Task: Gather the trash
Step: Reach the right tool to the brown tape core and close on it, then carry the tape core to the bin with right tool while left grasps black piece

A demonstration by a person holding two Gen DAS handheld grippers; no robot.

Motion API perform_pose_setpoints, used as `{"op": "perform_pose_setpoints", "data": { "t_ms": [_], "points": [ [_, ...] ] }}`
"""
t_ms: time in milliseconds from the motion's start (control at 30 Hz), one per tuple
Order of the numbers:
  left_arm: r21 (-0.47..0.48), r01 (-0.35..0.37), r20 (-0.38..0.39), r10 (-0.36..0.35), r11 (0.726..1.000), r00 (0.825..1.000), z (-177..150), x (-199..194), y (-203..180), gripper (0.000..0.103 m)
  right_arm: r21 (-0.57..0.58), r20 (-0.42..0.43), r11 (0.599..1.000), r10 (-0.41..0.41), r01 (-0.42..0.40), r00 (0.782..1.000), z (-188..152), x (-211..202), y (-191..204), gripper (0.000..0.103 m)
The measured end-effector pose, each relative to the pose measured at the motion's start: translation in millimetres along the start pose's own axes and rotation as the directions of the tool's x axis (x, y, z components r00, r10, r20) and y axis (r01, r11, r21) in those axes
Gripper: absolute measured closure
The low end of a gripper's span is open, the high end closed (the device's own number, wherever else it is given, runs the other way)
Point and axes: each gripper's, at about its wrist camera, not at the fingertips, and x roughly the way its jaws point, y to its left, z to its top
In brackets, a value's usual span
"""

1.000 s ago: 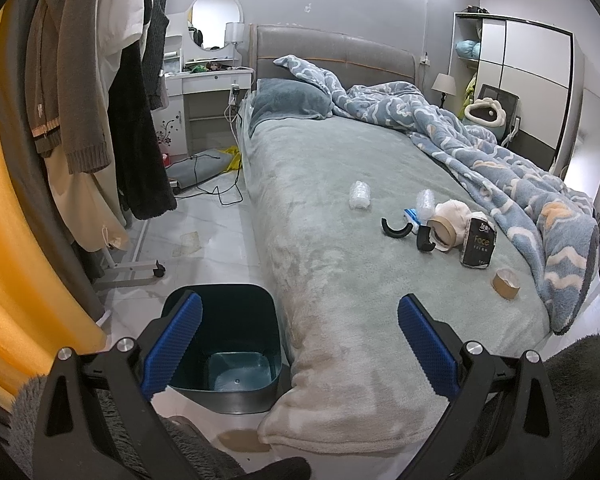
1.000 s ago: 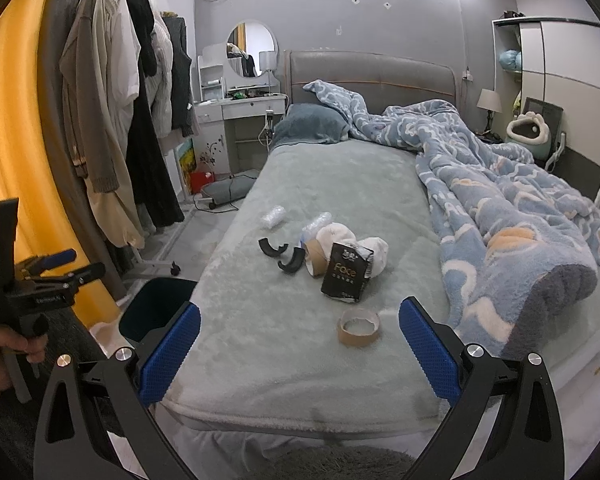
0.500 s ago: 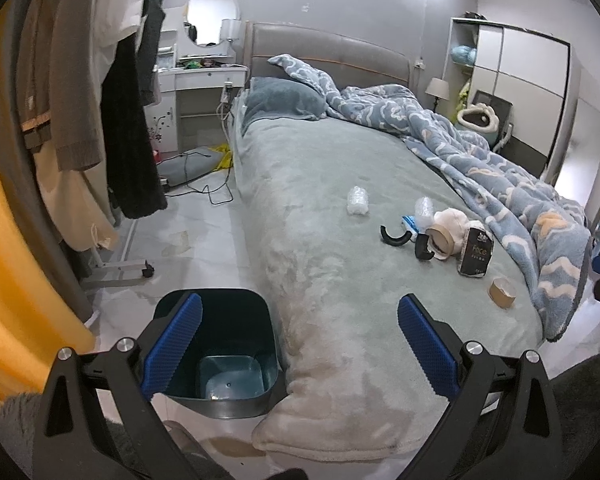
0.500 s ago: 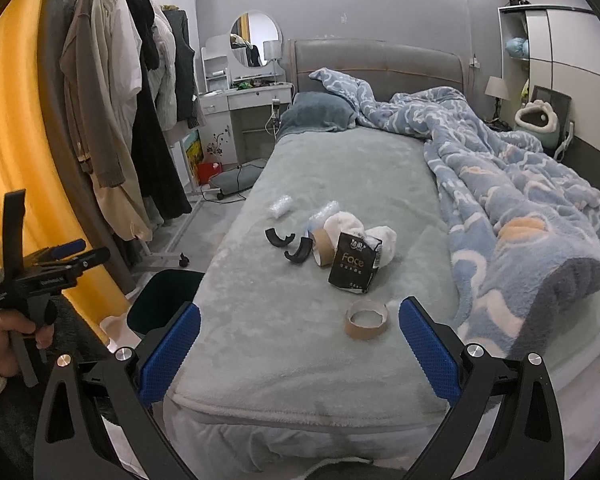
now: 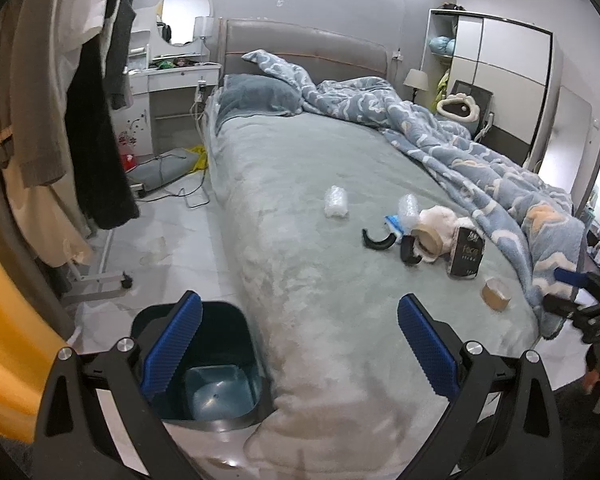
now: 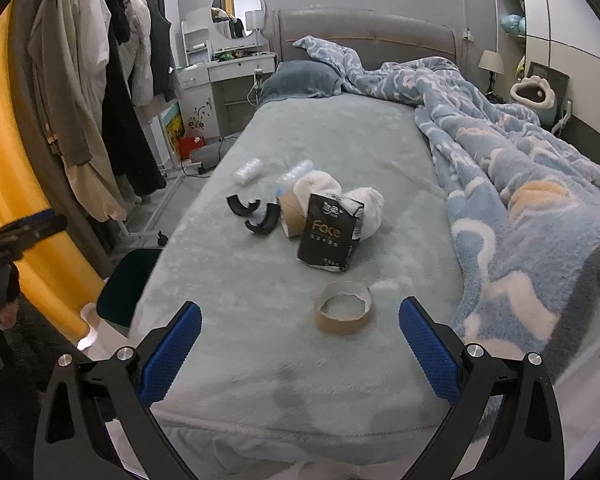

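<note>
Both tools are spread wide and carry nothing. The right gripper [image 6: 300,340], low in the right wrist view, faces the foot of the grey plush bed [image 6: 228,288], its blue pads flanking the nearest piece of trash: a spent brown cardboard tape ring [image 6: 344,313] lying flat at lower centre. Beyond it, mid-frame, stands a torn black tissue packet [image 6: 330,234] leaning against white crumpled wads [image 6: 364,210], with two black curved plastic pieces [image 6: 254,212] to their left and clear crushed bottles [image 6: 249,169] farther up.

The left gripper [image 5: 298,344] hangs over the bed's near corner, beside the dark teal plastic bin [image 5: 212,376] at lower left of its view (empty, as far as its bottom shows). That split probably suits the job: the right hand picks while the left keeps the bin in view.
</note>
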Motion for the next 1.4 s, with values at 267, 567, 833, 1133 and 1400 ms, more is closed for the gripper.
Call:
{"op": "perform_pose_setpoints", "data": {
  "t_ms": [267,567,833,1133,1400],
  "points": [
    [0.065,0.075,-0.024,-0.074,0.995,0.997,16.2,41.7,-13.7,0.003,-0.015,-0.04,1.0,0.014,-0.015,0.999,-2.0,35.4,-18.6,0.021],
    [0.133,0.173,-0.055,-0.167,0.976,0.984,22.0,81.1,-25.3,0.004,-0.025,-0.059,0.996,0.081,-0.083,0.995,-5.3,66.7,-35.1,0.031],
    [0.207,0.244,-0.123,-0.222,0.948,0.967,25.1,123.2,-34.2,0.004,-0.032,-0.077,0.991,0.13,-0.132,0.989,-5.5,81.4,-42.5,0.039],
    [0.197,0.287,-0.17,-0.255,0.938,0.952,28.4,158.4,-45.0,0.008,-0.031,-0.085,0.986,0.16,-0.163,0.983,-5.1,91.3,-49.9,0.054],
    [0.18,0.293,-0.187,-0.26,0.939,0.947,30.4,180.2,-55.2,0.017,-0.021,-0.02,0.984,0.178,-0.178,0.984,8.3,78.1,-53.6,0.055]
  ]
}}
